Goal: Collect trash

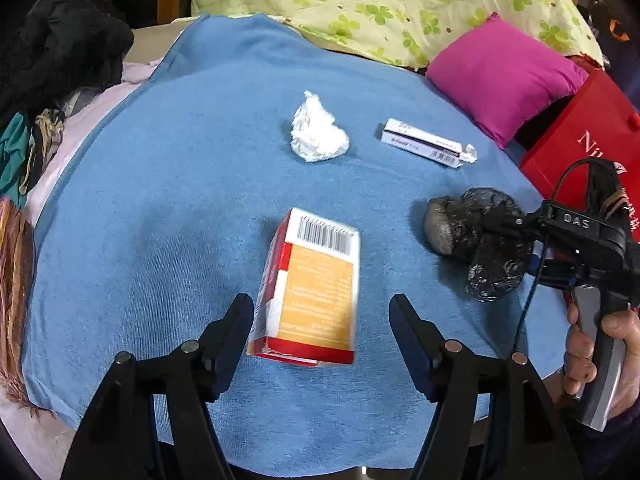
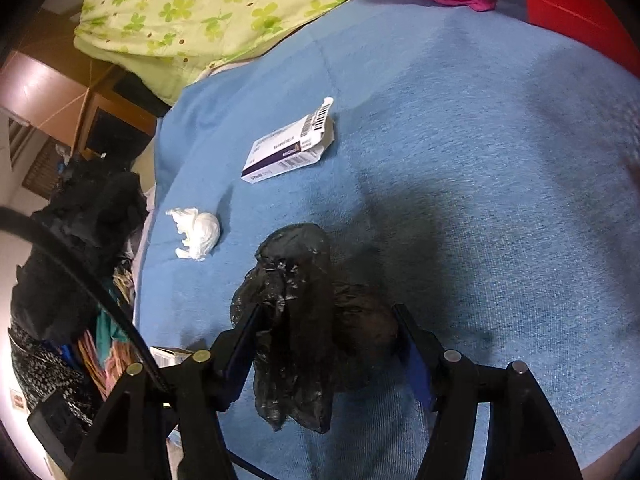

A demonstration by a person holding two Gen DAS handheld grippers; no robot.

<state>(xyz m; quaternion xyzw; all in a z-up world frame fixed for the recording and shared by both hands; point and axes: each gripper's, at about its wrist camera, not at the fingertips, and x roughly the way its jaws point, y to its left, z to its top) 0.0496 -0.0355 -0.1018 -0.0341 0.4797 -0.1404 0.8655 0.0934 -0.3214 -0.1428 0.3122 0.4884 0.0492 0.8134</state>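
Note:
On the blue cloth (image 1: 160,200) lie a red, white and orange carton (image 1: 312,292), a crumpled white tissue (image 1: 316,132) and a flat white and purple box (image 1: 428,142). My left gripper (image 1: 320,320) is open, its fingers either side of the carton's near end. My right gripper (image 2: 326,330) is open around a crumpled black plastic bag (image 2: 296,320), which lies between its fingers; the bag also shows in the left wrist view (image 1: 480,240). The tissue (image 2: 196,234) and the flat box (image 2: 288,148) lie beyond it.
A pink cushion (image 1: 504,80) and a green clover-print quilt (image 1: 400,4) lie at the far side. A red bag (image 1: 580,140) stands at the right edge. Dark clothes (image 1: 52,52) are piled at the left.

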